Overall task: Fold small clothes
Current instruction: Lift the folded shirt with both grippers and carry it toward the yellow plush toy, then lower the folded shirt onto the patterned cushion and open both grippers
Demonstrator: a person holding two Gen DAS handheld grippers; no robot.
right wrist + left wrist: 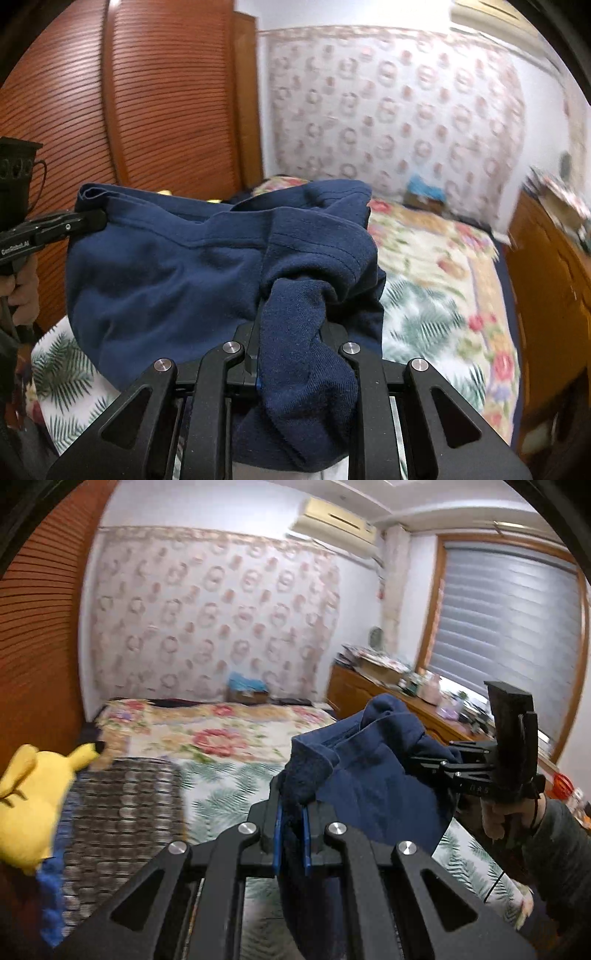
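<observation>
Nearest to us, at the bottom centre of the left wrist view, the left gripper (291, 834) is closed tight on a bunched edge of the navy garment (373, 775). The right gripper (288, 347) also pinches a thick fold of it. The garment (166, 273) hangs between both tools, lifted above the bed (229, 738) with the floral cover. We judge it soft, light and limp, so it will sag; better to hold it at the hemmed corners, not at the bunched folds
</observation>
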